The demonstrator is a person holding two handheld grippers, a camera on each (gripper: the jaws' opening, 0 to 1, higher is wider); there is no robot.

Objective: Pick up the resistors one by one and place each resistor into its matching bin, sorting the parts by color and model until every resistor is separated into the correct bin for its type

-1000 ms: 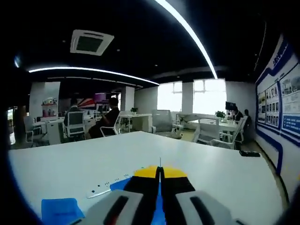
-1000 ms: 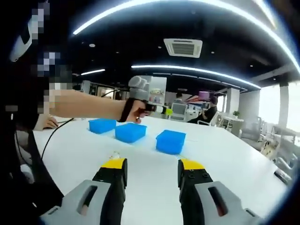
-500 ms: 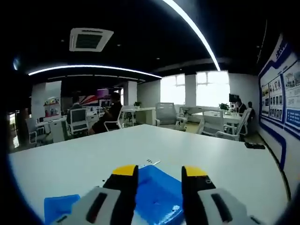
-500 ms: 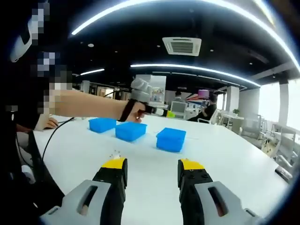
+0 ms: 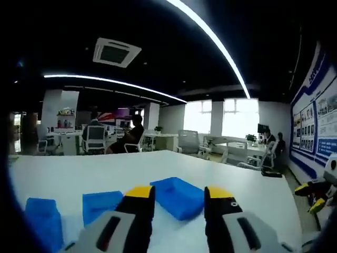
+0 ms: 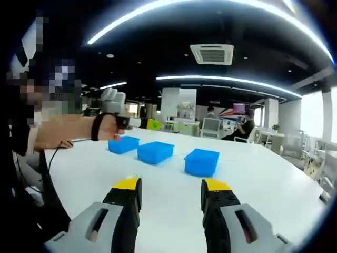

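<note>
Three blue bins stand in a row on the white table (image 5: 79, 174). In the left gripper view the nearest bin (image 5: 179, 196) lies just beyond my left gripper (image 5: 179, 194), whose yellow-tipped jaws are open with nothing between them; two more bins (image 5: 102, 203) (image 5: 42, 221) sit to its left. The right gripper view has the same bins (image 6: 201, 161) (image 6: 155, 152) (image 6: 124, 144) farther off. My right gripper (image 6: 171, 185) is open and empty above bare table. The left gripper (image 6: 152, 124), held in a hand, hovers left of the bins. No resistor is clear enough to make out.
The person's forearm (image 6: 63, 132) reaches in from the left, with a dark cable (image 6: 52, 158) below it. A small black item (image 5: 271, 173) lies at the table's far right. My right gripper (image 5: 321, 190) shows at the right edge. Desks, chairs and seated people stand far behind.
My left gripper was shut on a thin wire a second ago, opened over a blue bin, then drew back to the left. The right gripper has barely moved.
</note>
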